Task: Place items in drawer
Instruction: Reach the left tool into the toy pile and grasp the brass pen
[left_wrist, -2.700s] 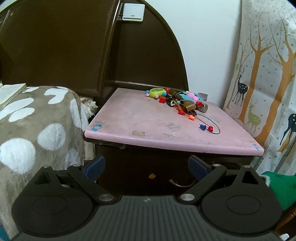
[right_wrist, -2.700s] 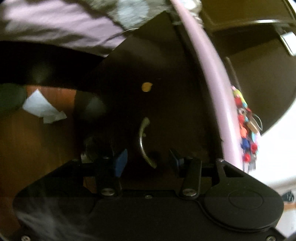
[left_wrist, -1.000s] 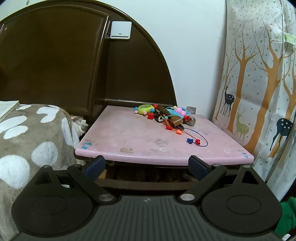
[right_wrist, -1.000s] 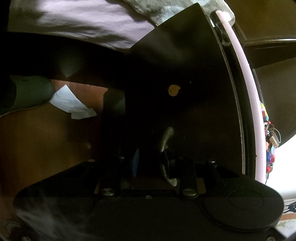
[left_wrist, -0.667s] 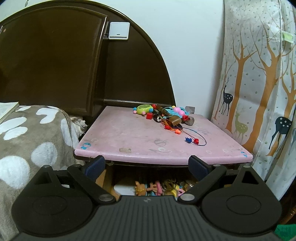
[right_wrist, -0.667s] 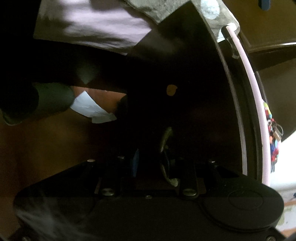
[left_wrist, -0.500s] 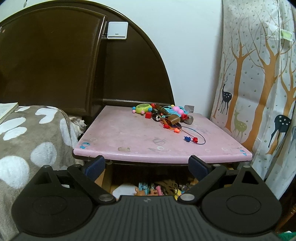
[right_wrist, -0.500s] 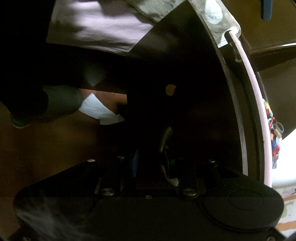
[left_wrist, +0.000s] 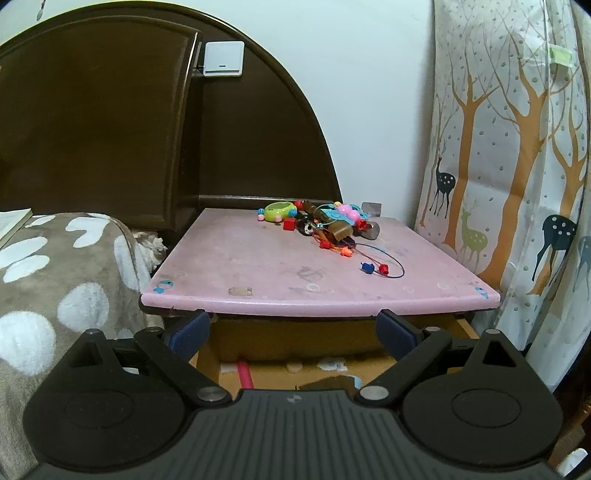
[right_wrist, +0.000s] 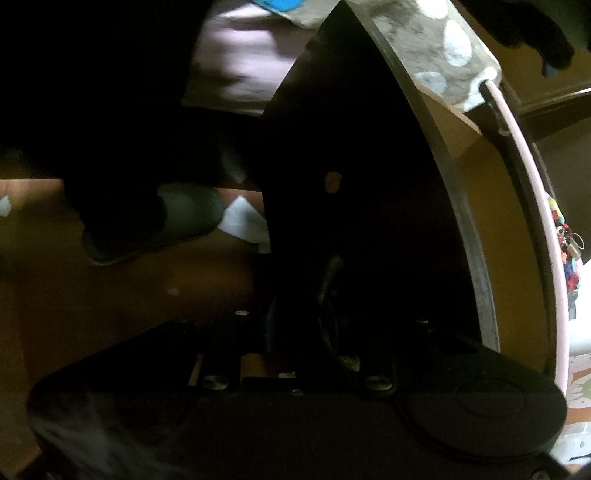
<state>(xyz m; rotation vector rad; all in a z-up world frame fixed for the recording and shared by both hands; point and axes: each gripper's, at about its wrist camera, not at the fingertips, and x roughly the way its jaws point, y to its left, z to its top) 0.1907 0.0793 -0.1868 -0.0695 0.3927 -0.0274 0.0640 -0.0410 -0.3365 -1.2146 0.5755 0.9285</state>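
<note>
Drawer (left_wrist: 295, 339) farther out now, contents half-hidden; right tongs (right_wrist: 325, 325) pinching dim handle (right_wrist: 330, 291), left tongs (left_wrist: 293, 328) spread.

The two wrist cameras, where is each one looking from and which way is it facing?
Left wrist: sits behind the open left gripper, low before the nightstand, facing the headboard; the toy pile lies on top, the open drawer below; both fingers show.
Right wrist: rolled sideways, close against the dark drawer front, right gripper shut on the handle; a slippered foot shows on the floor.
Shared: the pink top's edge, the toys, the drawer, the spotted blanket.
</note>
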